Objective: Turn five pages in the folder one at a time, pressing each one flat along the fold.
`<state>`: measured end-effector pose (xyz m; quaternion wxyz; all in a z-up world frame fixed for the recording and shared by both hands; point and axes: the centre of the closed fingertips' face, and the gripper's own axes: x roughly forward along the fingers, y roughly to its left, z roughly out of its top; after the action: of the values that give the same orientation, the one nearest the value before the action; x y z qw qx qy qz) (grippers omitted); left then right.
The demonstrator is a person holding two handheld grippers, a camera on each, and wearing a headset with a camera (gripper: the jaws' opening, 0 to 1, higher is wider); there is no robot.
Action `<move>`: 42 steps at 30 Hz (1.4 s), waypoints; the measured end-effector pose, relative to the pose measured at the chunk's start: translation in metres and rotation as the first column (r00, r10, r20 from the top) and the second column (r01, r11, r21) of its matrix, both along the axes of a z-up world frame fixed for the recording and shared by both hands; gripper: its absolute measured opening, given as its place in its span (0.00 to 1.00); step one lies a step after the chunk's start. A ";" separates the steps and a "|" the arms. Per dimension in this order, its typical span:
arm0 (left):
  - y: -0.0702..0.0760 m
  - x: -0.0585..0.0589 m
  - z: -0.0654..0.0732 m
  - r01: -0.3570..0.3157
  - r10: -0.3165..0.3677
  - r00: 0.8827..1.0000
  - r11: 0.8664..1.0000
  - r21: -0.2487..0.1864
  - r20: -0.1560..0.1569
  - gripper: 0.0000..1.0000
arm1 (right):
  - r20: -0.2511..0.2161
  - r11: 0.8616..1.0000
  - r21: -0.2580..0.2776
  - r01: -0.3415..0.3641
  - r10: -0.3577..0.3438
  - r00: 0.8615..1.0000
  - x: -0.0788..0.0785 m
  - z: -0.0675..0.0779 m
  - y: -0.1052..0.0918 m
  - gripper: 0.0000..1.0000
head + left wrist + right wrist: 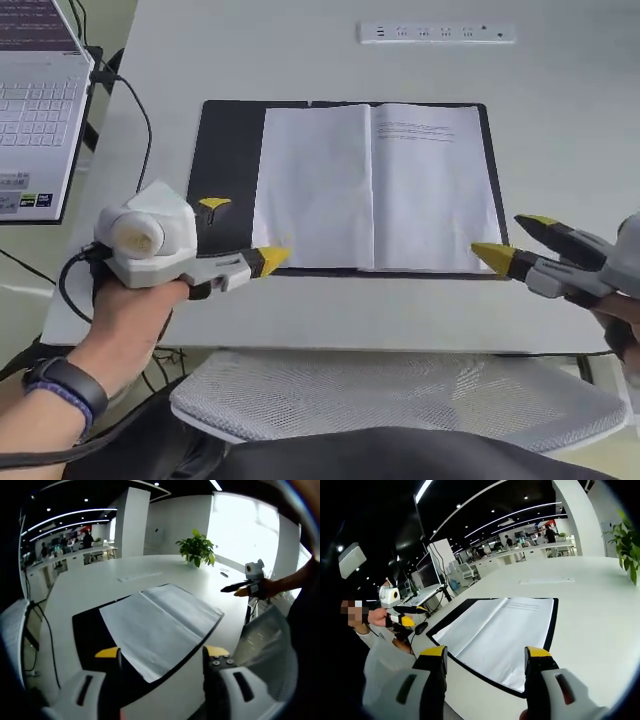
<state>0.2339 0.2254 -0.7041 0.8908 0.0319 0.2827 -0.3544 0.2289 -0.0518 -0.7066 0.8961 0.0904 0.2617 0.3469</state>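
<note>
The folder [345,185] lies open and flat on the surface [560,120], close to its front edge and midway along it. A left page [315,185] and a right page [435,190] meet at the fold [372,185].

The right hand-held gripper [512,238] hovers just off the folder's front right corner, jaws apart and empty. The left hand-held gripper [243,232] hangs over the front left corner, also spread and holding nothing.

Risks, as judged from here:
- The sheets look thin and stacked flush. A pinch at the corner may lift two pages together and spoil the count.
- A hard pinch or a fast sweep may crease or tear the page.
- The surface looks smooth. With the left side unheld, the folder may slide toward the front edge.
- Pressing away from the fold may let the page spring back.
</note>
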 end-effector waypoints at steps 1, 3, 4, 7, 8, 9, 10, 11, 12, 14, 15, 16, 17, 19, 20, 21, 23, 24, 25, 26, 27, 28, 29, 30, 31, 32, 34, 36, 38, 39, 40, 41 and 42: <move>0.000 -0.001 0.001 -0.002 0.002 1.000 1.000 0.001 -0.001 0.67 | 0.003 1.000 -0.012 -0.002 0.002 1.000 -0.003 0.000 -0.003 0.63; 0.000 -0.003 0.003 -0.001 0.001 1.000 1.000 -0.001 0.001 0.69 | 0.006 1.000 -0.020 0.004 -0.004 1.000 -0.006 0.001 -0.007 0.65; 0.001 -0.004 0.004 -0.001 0.001 1.000 1.000 0.000 0.002 0.69 | 0.008 1.000 -0.018 0.010 -0.010 1.000 -0.008 0.002 -0.009 0.65; 0.000 -0.006 0.006 0.000 0.000 1.000 1.000 0.003 0.005 0.69 | 0.010 1.000 -0.014 0.025 -0.025 1.000 -0.010 0.002 -0.013 0.65; -0.001 -0.006 0.006 0.002 -0.002 1.000 1.000 0.003 0.006 0.69 | 0.008 1.000 -0.013 0.027 -0.027 1.000 -0.012 0.002 -0.014 0.65; -0.002 -0.007 0.007 0.006 -0.006 1.000 1.000 0.004 0.006 0.69 | 0.007 0.999 -0.012 0.030 -0.030 1.000 -0.012 0.001 -0.014 0.65; -0.004 -0.006 0.007 0.009 -0.009 1.000 1.000 0.003 0.007 0.69 | 0.006 0.999 -0.010 0.034 -0.034 0.999 -0.013 0.001 -0.015 0.65; -0.008 -0.006 0.009 0.017 -0.017 1.000 1.000 0.004 0.010 0.68 | 0.006 0.999 -0.009 0.035 -0.035 0.999 -0.013 0.001 -0.015 0.65; -0.010 -0.005 0.010 0.024 -0.024 1.000 1.000 0.004 0.012 0.68 | 0.006 0.999 -0.009 0.035 -0.035 0.999 -0.014 0.002 -0.015 0.64; -0.018 -0.002 0.013 0.038 -0.038 0.999 0.999 -0.001 0.018 0.67 | 0.005 0.999 -0.007 0.037 -0.037 0.999 -0.015 0.002 -0.014 0.64; -0.023 0.000 0.014 0.048 -0.048 0.999 0.999 -0.001 0.023 0.66 | 0.006 0.999 -0.007 0.037 -0.037 0.999 -0.015 0.002 -0.014 0.64; -0.028 0.002 0.016 0.059 -0.059 0.998 0.998 -0.005 0.026 0.66 | 0.006 0.999 -0.008 0.039 -0.039 0.999 -0.015 0.002 -0.015 0.63; -0.031 0.003 0.016 0.062 -0.062 0.998 0.998 -0.006 0.027 0.65 | 0.006 0.999 -0.007 0.040 -0.040 0.999 -0.014 0.002 -0.015 0.63; -0.044 0.008 0.019 0.088 -0.087 0.996 0.996 -0.010 0.032 0.65 | 0.009 0.999 -0.001 0.047 -0.047 0.999 -0.013 0.002 -0.016 0.62; -0.048 0.009 0.020 0.097 -0.096 0.995 0.995 -0.011 0.036 0.64 | 0.010 0.999 -0.002 0.048 -0.048 0.999 -0.013 0.003 -0.016 0.62; -0.054 0.011 0.022 0.108 -0.108 0.993 0.994 -0.012 0.040 0.64 | 0.011 0.999 -0.003 0.050 -0.050 0.999 -0.013 0.003 -0.017 0.62; -0.068 0.014 0.024 0.139 -0.138 0.989 0.990 -0.019 0.048 0.64 | 0.015 0.999 0.000 0.053 -0.053 0.998 -0.012 0.004 -0.017 0.62; -0.075 0.016 0.024 0.154 -0.153 0.987 0.988 -0.017 0.048 0.64 | 0.016 0.998 -0.002 0.056 -0.056 0.998 -0.012 0.004 -0.018 0.62; -0.083 0.017 0.023 0.173 -0.172 0.984 0.985 -0.013 0.049 0.64 | 0.015 0.998 -0.002 0.056 -0.056 0.998 -0.012 0.004 -0.018 0.62; -0.088 0.018 0.022 0.183 -0.182 0.982 0.983 -0.013 0.049 0.64 | 0.014 0.998 0.000 0.059 -0.059 0.998 -0.012 0.004 -0.018 0.63; -0.094 0.019 0.022 0.194 -0.193 0.980 0.981 -0.016 0.049 0.64 | 0.014 0.998 -0.001 0.059 -0.059 0.998 -0.012 0.003 -0.018 0.63; -0.102 0.021 0.021 0.209 -0.208 0.977 0.978 -0.015 0.050 0.64 | 0.013 0.998 -0.005 0.058 -0.058 0.998 -0.013 0.002 -0.018 0.63; -0.108 0.023 0.020 0.219 -0.218 0.975 0.976 -0.015 0.050 0.64 | 0.012 0.998 -0.010 0.059 -0.059 0.998 -0.013 0.002 -0.019 0.64; -0.117 0.025 0.019 0.230 -0.229 0.972 0.973 -0.015 0.049 0.64 | 0.012 0.998 -0.013 0.059 -0.059 0.998 -0.014 0.001 -0.019 0.64; -0.123 0.026 0.019 0.242 -0.241 0.969 0.970 -0.019 0.047 0.65 | 0.009 0.998 -0.019 0.056 -0.056 0.998 -0.015 0.000 -0.019 0.65; -0.130 0.027 0.018 0.251 -0.250 0.967 0.968 -0.022 0.046 0.66 | 0.008 0.998 -0.025 0.055 -0.054 0.998 -0.015 0.000 -0.019 0.65; -0.145 0.030 0.016 0.275 -0.274 0.961 0.961 -0.015 0.046 0.66 | 0.009 0.998 -0.035 0.056 -0.056 0.998 -0.016 -0.001 -0.021 0.66; -0.161 0.032 0.014 0.299 -0.298 0.953 0.954 -0.016 0.048 0.67 | 0.010 0.997 -0.039 0.061 -0.061 0.998 -0.016 0.000 -0.023 0.66; -0.173 0.033 0.011 0.310 -0.309 0.950 0.951 -0.020 0.039 0.68 | 0.012 0.997 -0.045 0.064 -0.063 0.998 -0.016 0.000 -0.025 0.66; -0.182 0.034 0.009 0.320 -0.319 0.947 0.947 -0.022 0.037 0.68 | 0.012 0.997 -0.048 0.066 -0.065 0.998 -0.016 0.000 -0.026 0.67; -0.187 0.035 0.007 0.325 -0.325 0.945 0.945 -0.019 0.036 0.67 | 0.011 0.997 -0.050 0.066 -0.066 0.998 -0.016 0.001 -0.027 0.67; -0.195 0.037 0.003 0.334 -0.334 0.942 0.942 -0.015 0.030 0.67 | 0.012 0.996 -0.052 0.067 -0.066 0.998 -0.016 0.001 -0.029 0.67; -0.200 0.038 0.002 0.338 -0.337 0.941 0.941 -0.017 0.029 0.66 | 0.012 0.996 -0.053 0.070 -0.070 0.997 -0.016 0.001 -0.030 0.67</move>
<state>0.2719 0.0252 -0.7024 0.8208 0.0748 0.2578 -0.5042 0.2133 -0.0823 -0.7053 0.9112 0.0739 0.2628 0.3086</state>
